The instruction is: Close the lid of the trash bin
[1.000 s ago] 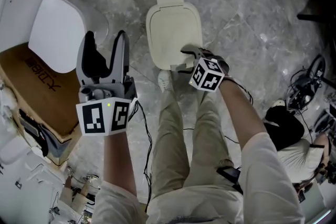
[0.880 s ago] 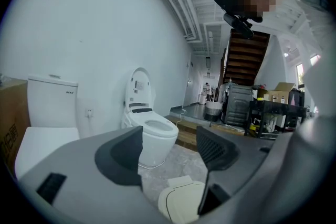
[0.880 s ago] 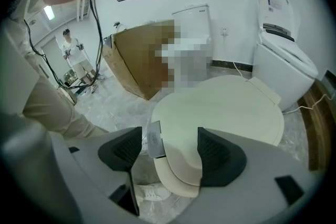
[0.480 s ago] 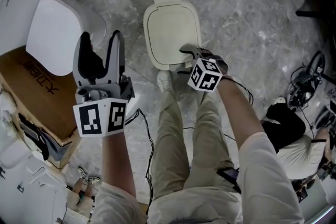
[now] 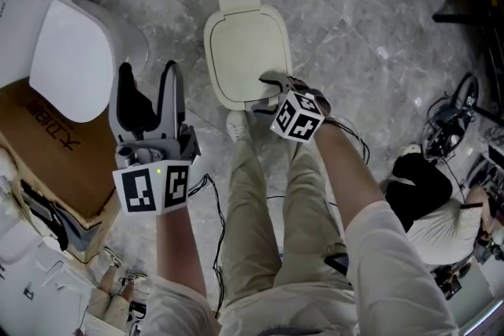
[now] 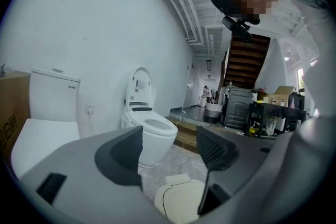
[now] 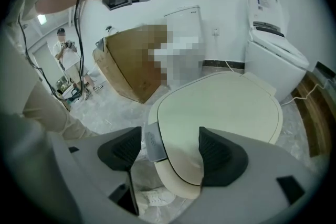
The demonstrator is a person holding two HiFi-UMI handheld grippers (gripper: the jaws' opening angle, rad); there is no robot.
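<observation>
One trash bin (image 5: 236, 94), lid (image 5: 246, 51) down, two toilets, near toilet (image 5: 75, 59), second toilet (image 6: 152, 131), one cardboard box (image 5: 55, 145), right gripper (image 5: 264, 90) spread over lid's front edge, left gripper (image 5: 150, 79) spread, empty.

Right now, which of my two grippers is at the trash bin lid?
The right gripper: its open jaws straddle the near edge of the cream lid, while the left gripper hangs clear.

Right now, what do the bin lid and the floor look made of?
Bin lid: likely moulded plastic, cream, smooth satin finish, with a pressed groove round its rim.
Floor: looks like polished stone or stone-look tile, grey veined, with straight joints and bright glints.
</observation>
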